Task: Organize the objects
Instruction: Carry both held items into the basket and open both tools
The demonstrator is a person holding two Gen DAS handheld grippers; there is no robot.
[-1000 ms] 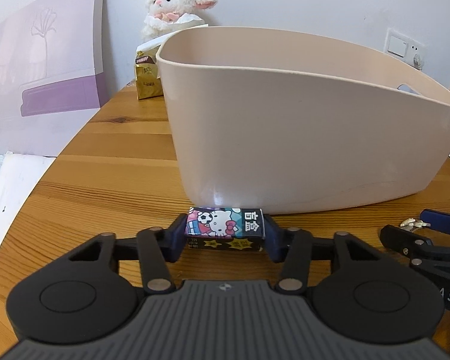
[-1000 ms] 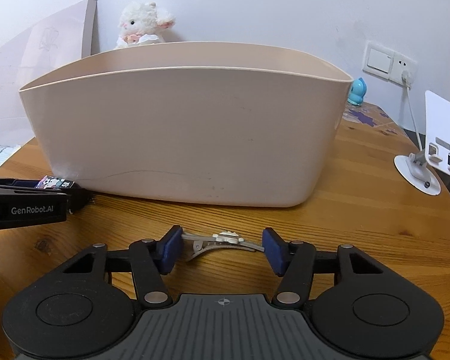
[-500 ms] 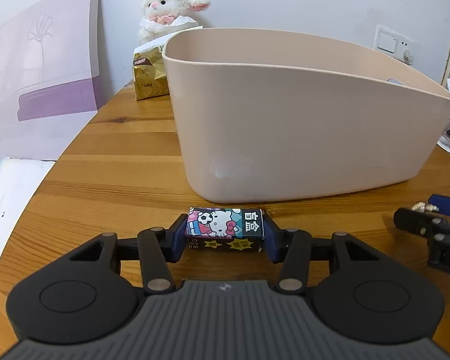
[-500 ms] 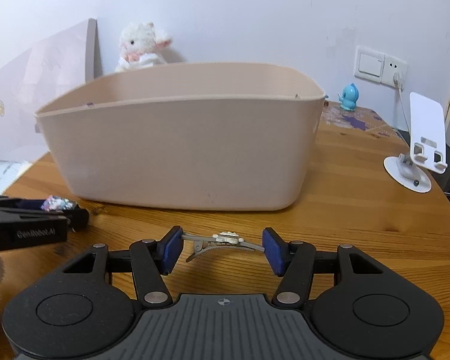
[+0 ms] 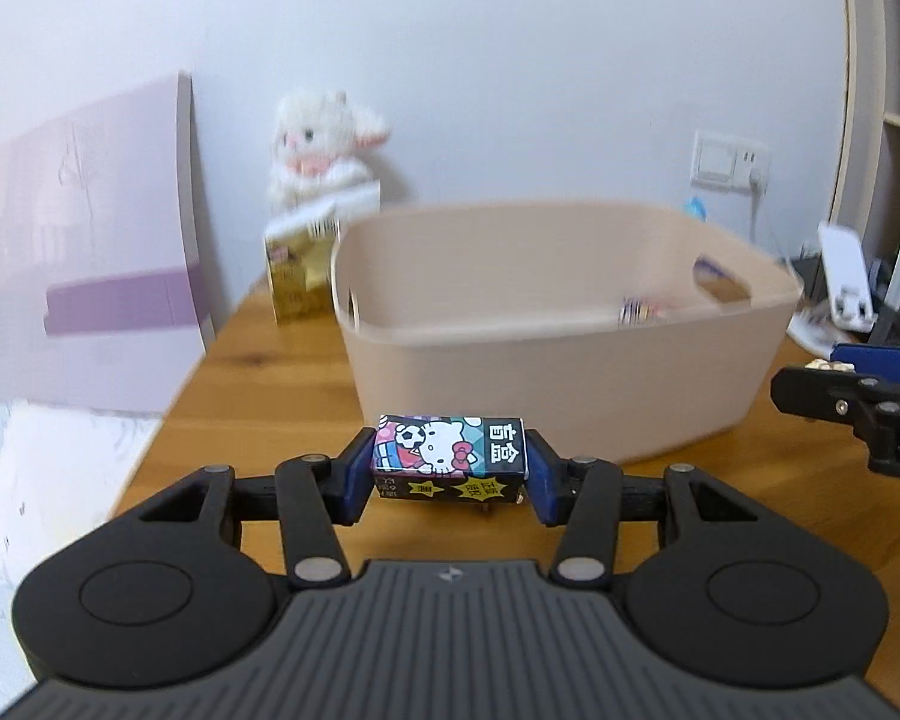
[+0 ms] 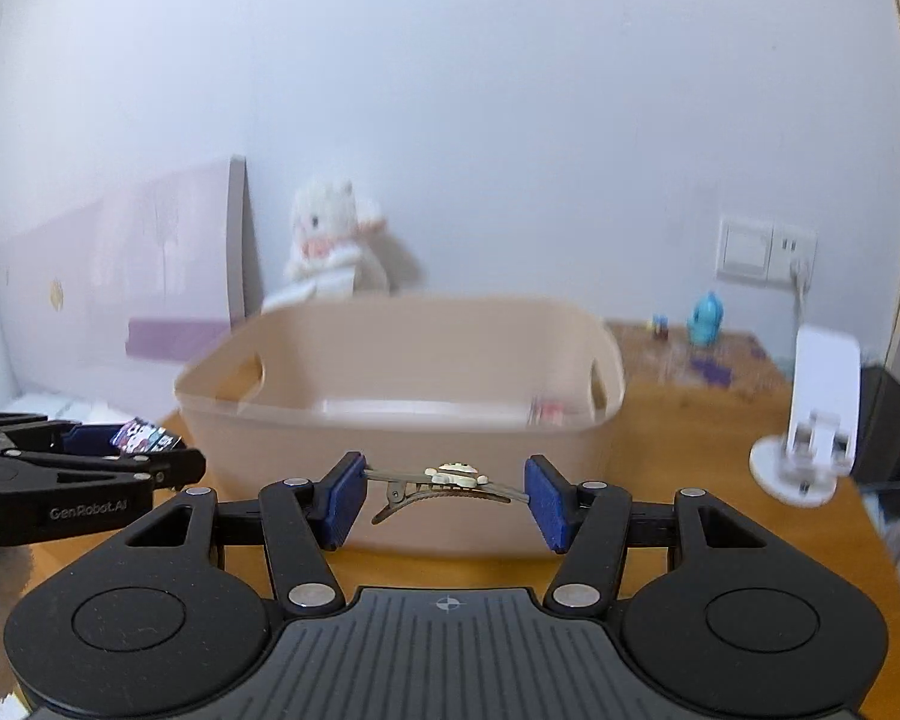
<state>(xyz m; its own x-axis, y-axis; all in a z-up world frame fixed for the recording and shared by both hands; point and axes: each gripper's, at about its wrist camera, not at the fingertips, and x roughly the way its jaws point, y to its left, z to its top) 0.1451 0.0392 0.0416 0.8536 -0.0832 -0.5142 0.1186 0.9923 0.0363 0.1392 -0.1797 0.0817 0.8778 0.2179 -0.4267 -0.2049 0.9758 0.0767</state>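
My left gripper is shut on a small Hello Kitty box and holds it in the air in front of the beige plastic bin. My right gripper is shut on a metal hair clip with a cream ornament, also lifted, in front of the same bin. A small colourful item lies inside the bin at its right end. The left gripper and its box show at the left of the right wrist view; the right gripper shows at the right of the left wrist view.
The bin stands on a wooden table. Behind it are a white plush lamb, a gold packet and a purple-white board. A white phone stand, a blue figurine and a wall socket are to the right.
Both grippers have risen and pulled back from the bin with their objects; the bin's rim and inside now show from above. The views are blurred by motion.
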